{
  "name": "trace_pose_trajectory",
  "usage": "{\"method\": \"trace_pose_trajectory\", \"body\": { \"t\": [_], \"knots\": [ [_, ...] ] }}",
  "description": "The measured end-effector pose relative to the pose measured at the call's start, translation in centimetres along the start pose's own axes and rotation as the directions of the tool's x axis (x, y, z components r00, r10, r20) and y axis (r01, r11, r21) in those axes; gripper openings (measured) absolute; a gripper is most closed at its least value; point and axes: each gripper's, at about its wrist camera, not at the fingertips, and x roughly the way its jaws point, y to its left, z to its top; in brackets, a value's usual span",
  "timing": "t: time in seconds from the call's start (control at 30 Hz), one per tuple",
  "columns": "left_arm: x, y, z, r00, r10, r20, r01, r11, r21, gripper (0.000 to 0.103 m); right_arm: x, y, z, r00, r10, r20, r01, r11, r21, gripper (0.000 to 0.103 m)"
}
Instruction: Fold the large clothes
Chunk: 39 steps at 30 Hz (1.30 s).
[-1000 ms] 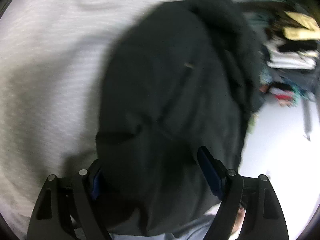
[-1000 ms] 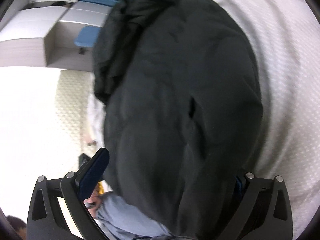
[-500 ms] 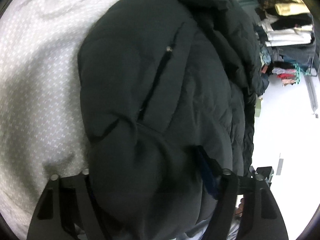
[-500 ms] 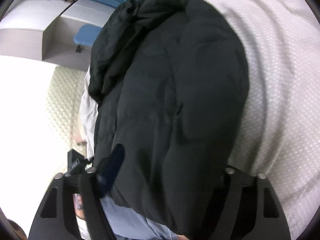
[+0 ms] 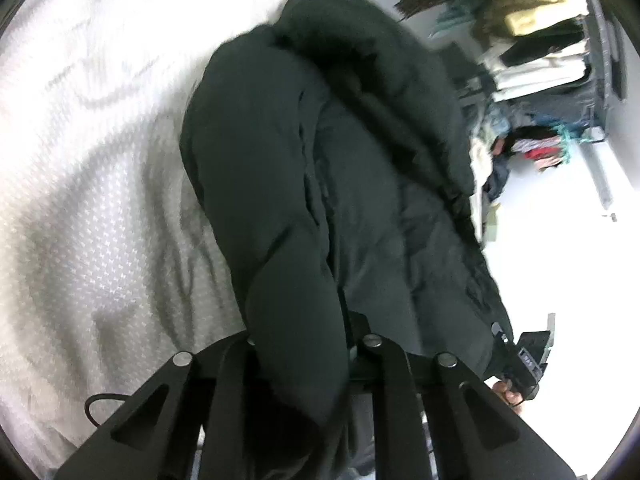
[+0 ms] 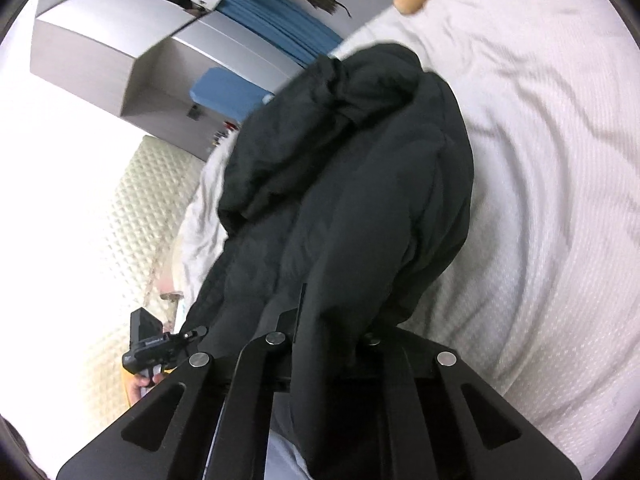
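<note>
- A dark padded coat (image 5: 340, 184) fills the centre of the left wrist view, bunched lengthwise on the white textured bedspread (image 5: 92, 208).
- The left gripper (image 5: 304, 340), low in the frame, has its jaws clenched on a thick roll of the coat's hem.
- In the right wrist view the coat (image 6: 360, 184) runs from centre to upper middle, hood end farthest away.
- The right gripper (image 6: 324, 336) is likewise clamped on a fold of coat.
- Stacked clothes (image 5: 536, 60) sit upper right; a grey cabinet (image 6: 120, 52) upper left.
</note>
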Motion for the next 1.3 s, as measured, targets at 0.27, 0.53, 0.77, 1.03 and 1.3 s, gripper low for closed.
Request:
{"method": "trace_pose_trajectory", "body": {
  "t": [0.27, 0.53, 0.77, 1.03, 1.3],
  "knots": [
    [-6.5, -0.8, -0.4, 0.988, -0.112, 0.111, 0.114, 0.993, -0.017, 0.003, -4.8, 3.4, 1.2, 0.993, 0.068, 0.093, -0.06, 0.995, -0.08, 0.004],
    [-14.7, -2.0, -2.6, 0.961, -0.158, 0.226, 0.152, 0.987, 0.041, 0.002, -8.9, 5.1, -0.5, 0.984, 0.133, 0.121, -0.117, 0.985, -0.129, 0.004],
    [-20.4, -3.4, -6.5, 0.952, -0.162, 0.26, 0.139, 0.985, 0.105, 0.001, -13.5, 6.8, -3.3, 0.967, 0.201, 0.159, -0.176, 0.972, -0.159, 0.004],
    [-27.7, -4.7, -13.4, 0.945, -0.167, 0.283, 0.115, 0.974, 0.193, 0.001, -20.1, 7.9, -8.4, 0.946, 0.254, 0.203, -0.215, 0.957, -0.195, 0.004],
    [-30.9, -6.6, -17.8, 0.943, -0.146, 0.299, 0.078, 0.97, 0.23, 0.001, -24.0, 7.5, -11.4, 0.931, 0.269, 0.247, -0.223, 0.954, -0.199, 0.004]
  ]
}}
